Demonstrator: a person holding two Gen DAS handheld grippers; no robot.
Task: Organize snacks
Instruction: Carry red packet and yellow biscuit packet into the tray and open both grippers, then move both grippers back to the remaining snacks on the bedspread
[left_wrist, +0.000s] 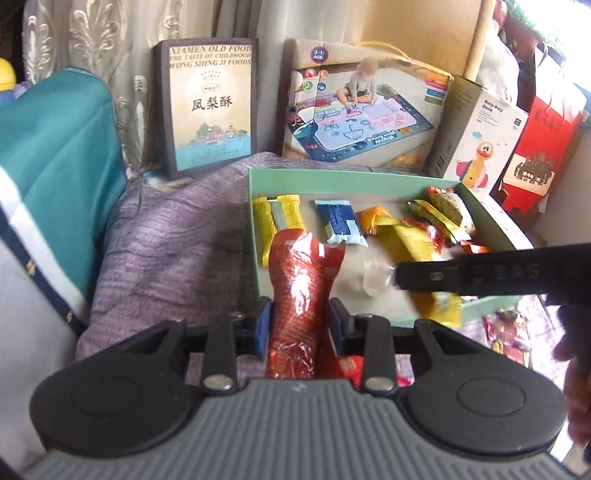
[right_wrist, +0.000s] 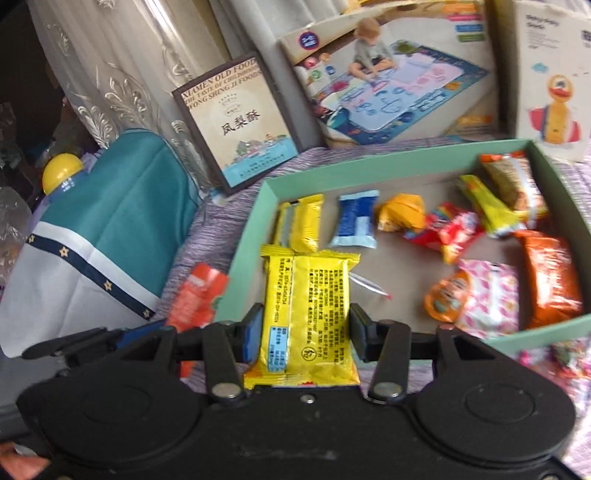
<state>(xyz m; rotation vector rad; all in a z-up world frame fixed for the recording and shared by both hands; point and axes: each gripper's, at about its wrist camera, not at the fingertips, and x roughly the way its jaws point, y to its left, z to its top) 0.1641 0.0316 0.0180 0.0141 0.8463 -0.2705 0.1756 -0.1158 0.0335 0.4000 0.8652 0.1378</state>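
Note:
My left gripper (left_wrist: 300, 319) is shut on a red snack packet (left_wrist: 299, 284), held at the near left corner of the green box (left_wrist: 255, 236). My right gripper (right_wrist: 306, 328) is shut on a yellow snack packet (right_wrist: 308, 306), held over the near left part of the same box (right_wrist: 243, 273). In the box lie a yellow bar (right_wrist: 301, 225), a blue packet (right_wrist: 356, 221), orange, red, pink and green snacks. The right gripper's arm (left_wrist: 480, 273) crosses the left wrist view. The red packet (right_wrist: 197, 295) shows in the right wrist view.
The box sits on a purple cloth (left_wrist: 166, 251). Behind it stand a pineapple cake box (left_wrist: 210, 107), a drawing mat box (left_wrist: 354, 107), a duck toy box (left_wrist: 476, 140) and a red bag (left_wrist: 543, 151). A teal cushion (left_wrist: 55, 177) lies left. Loose snacks (left_wrist: 506, 332) lie right of the box.

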